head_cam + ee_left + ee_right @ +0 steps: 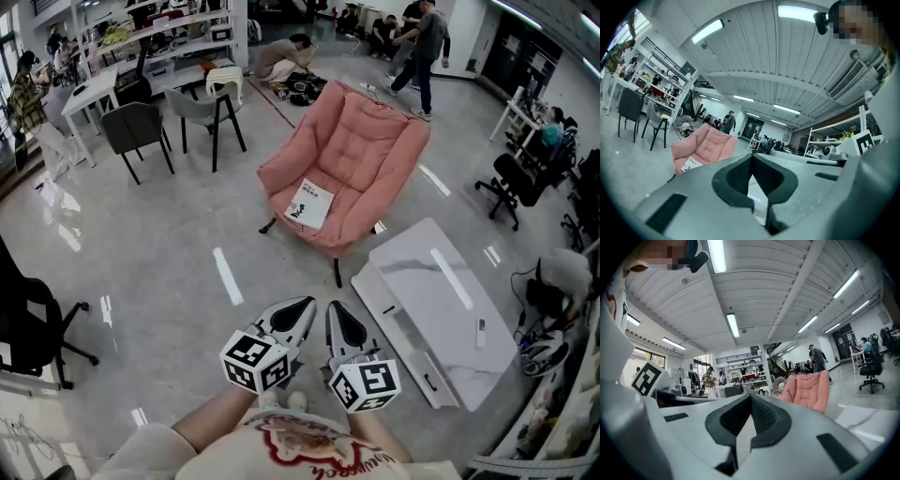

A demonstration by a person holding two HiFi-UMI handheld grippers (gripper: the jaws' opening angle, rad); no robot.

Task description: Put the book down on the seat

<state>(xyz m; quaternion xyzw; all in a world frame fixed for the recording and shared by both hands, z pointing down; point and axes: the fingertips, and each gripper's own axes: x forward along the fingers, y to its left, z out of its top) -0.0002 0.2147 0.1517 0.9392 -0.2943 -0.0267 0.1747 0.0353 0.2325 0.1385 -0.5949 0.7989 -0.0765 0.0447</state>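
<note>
A white book (310, 203) lies flat on the seat of the pink padded armchair (361, 141), near its front left edge; the left gripper view shows the same book (690, 164) and chair (708, 144). Both grippers are held close to the person's chest, well short of the chair. My left gripper (302, 307) is shut with nothing between its jaws. Beside it, my right gripper (339, 311) is shut and empty too. In the right gripper view only the armchair's back (809, 389) shows past the jaws.
A low white table (433, 305) stands on the floor right of the chair. Dark chairs (136, 131) and desks sit at the back left, office chairs (511, 184) at the right. Several people (420, 42) are far behind the armchair.
</note>
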